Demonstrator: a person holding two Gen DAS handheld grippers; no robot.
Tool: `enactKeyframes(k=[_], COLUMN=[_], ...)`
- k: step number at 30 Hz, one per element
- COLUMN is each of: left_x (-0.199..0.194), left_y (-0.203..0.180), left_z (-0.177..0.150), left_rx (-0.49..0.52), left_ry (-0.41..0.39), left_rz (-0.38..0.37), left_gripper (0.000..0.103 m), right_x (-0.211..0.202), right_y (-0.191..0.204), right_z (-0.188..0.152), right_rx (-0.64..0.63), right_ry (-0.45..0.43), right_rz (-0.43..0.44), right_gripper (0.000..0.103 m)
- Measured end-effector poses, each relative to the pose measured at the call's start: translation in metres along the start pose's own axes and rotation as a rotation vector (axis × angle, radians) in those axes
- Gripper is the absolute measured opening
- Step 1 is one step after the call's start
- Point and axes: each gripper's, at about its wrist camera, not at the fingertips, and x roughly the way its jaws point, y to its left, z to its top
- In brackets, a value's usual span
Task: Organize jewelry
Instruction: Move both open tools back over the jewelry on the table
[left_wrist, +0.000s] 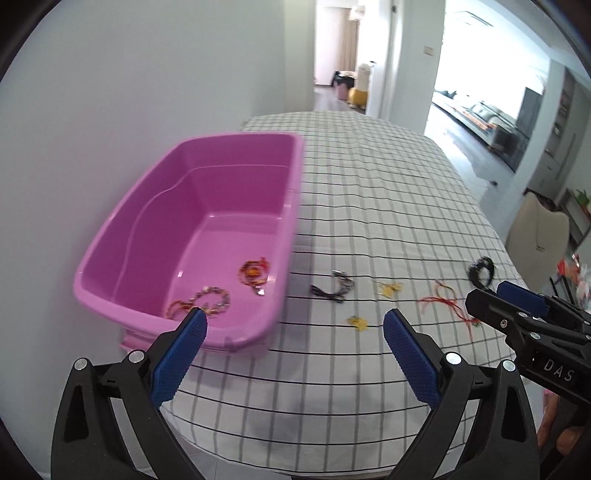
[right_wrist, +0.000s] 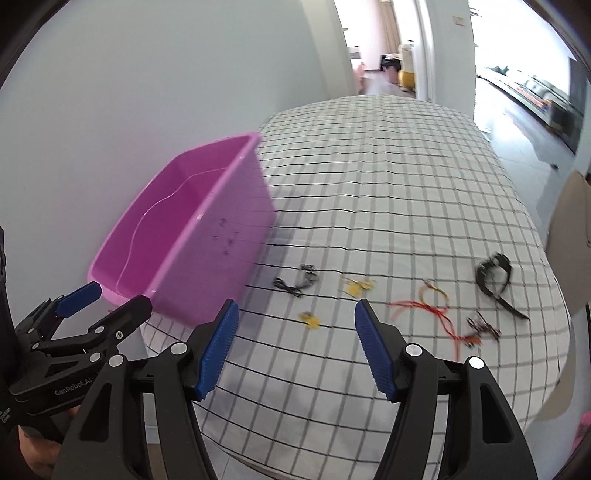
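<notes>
Found at far left the pink tub (left_wrist: 155, 221), set against the wall on the checked tablecloth (left_wrist: 369, 177), with its long axis running away from the camera. Noted inside, near its close end, a beaded bracelet (left_wrist: 210, 301) and a red-orange bracelet (left_wrist: 253, 273).

Kept the left gripper (left_wrist: 295, 321) spread wide above the tub's near corner, with nothing between the pads.

Counted the loose pieces to the right of the tub, in a rough row on the cloth. Saw first a black cord piece (left_wrist: 334, 286), stretched crosswise. Saw then two yellow charms (left_wrist: 389, 288), perhaps earrings, too blurred to say. Saw next a red string (left_wrist: 443, 301), with its long axis slanting toward the near right edge. Saw last a black band (left_wrist: 482, 271), looped, with its tail pointing near and right.

Judged all of them light, limp and thin, easy to snag or let slip. Judged it best to pinch each at a knot, a bead cluster or a doubled part, not along a single strand.

Kept the right gripper (right_wrist: 296, 314) also parted and empty, above the cloth near the yellow charms.
</notes>
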Motion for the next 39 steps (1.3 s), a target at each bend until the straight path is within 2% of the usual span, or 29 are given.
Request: enactKeyframes(k=[7, 12, 17, 24, 31, 39], left_x=[-0.001, -0.002, -0.002, -0.003, 0.005, 0.040], left_y=[-0.046, -0.075, -0.099, -0.109, -0.113, -0.117], left_z=[-0.012, -0.033, -0.061, -0.089, -0.097, -0.095], left_rx=[-0.014, -0.056, -0.100, -0.185, -0.184, -0.144], left_ry=[-0.005, 0.023, 0.050, 0.076, 0.075, 0.094], left_rz=[-0.036, -0.021, 0.025, 0.101, 0.141, 0.087], left_gripper=[0.095, 0.095, 0.095, 0.095, 0.095, 0.095], right_x=[-0.027, -0.045, -0.048, -0.046, -0.031, -0.018], right_y=[-0.052, -0.096, -0.132, -0.158, -0.168, -0.183], right_z=[-0.023, -0.044, -0.061, -0.074, -0.082, -0.086], right_rx=[-0.004, -0.017, -0.040, -0.098, -0.091, -0.032], right_ry=[-0.010, -0.002, 0.031, 0.033, 0.040, 0.017], right_rz=[-0.033, -0.029, -0.008, 0.027, 0.039, -0.023], right_gripper=[0.063, 0.063, 0.063, 0.063, 0.063, 0.063])
